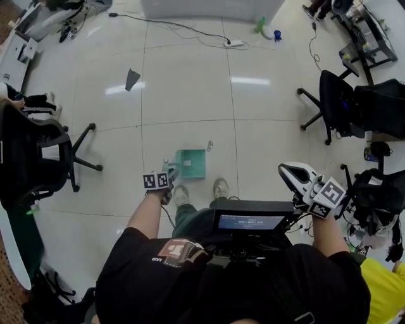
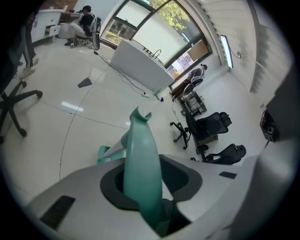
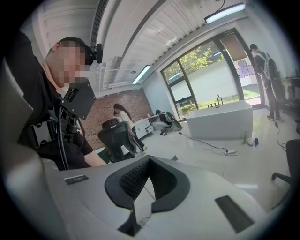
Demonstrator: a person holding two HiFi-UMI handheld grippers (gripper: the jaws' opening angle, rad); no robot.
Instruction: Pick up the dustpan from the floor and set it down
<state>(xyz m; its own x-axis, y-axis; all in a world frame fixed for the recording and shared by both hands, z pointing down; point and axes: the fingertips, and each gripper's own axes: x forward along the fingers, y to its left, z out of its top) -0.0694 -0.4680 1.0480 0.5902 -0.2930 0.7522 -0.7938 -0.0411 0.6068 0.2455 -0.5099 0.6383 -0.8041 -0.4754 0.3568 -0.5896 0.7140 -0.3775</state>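
The green dustpan [image 1: 192, 163] lies flat on the white floor just ahead of the person's shoes [image 1: 220, 188]. My left gripper [image 1: 169, 178] reaches down to its near left corner. In the left gripper view the teal handle [image 2: 140, 159] rises between the jaws with dark gaps on both sides, so the jaws stand open around it, and the pan [image 2: 105, 152] rests on the floor beyond. My right gripper [image 1: 290, 172] hovers at the right, well off the floor and away from the dustpan. Its jaws meet in the right gripper view [image 3: 140, 197], with nothing between them.
A black office chair [image 1: 38, 152] stands at the left and another [image 1: 342, 101] at the right. A power strip [image 1: 234, 43] with its cable, a dark scrap [image 1: 131, 78] and a green bottle [image 1: 262, 26] lie farther out. A white tub [image 1: 209, 7] sits at the far end.
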